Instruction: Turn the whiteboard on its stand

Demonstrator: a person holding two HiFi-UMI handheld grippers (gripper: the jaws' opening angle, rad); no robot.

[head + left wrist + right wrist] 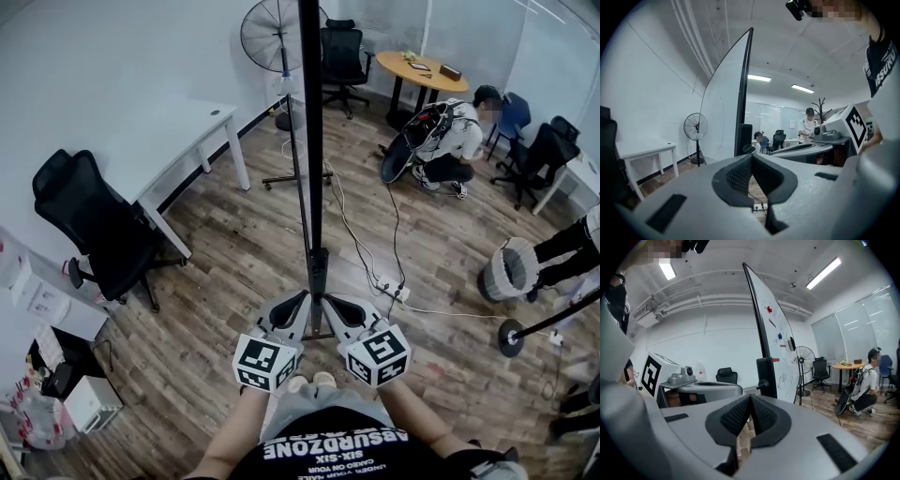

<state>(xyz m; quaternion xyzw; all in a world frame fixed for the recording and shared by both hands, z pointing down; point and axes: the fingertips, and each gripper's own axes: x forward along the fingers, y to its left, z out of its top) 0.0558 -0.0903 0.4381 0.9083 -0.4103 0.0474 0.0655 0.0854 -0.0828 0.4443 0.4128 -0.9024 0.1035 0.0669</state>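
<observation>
the whiteboard (310,141) stands upright on the wooden floor (234,272), seen edge-on in the head view as a thin dark line running away from the person. its lower edge meets the stand's dark post (319,272) straight ahead of both hands. the left tongs (302,300) and right tongs (330,302) sit low, close together, one on each side of that post, tips just beside it. in the left gripper view the left tongs (752,157) are clenched on nothing, pads pressed together, with the whiteboard (726,108) rising just beyond them and its blank face to the left. in the right gripper view the right tongs (751,397) are also clenched and empty; the whiteboard (776,343) rises ahead, slightly right, showing magnets and writing. a fan (272,33) stands farther back along the board's line.
</observation>
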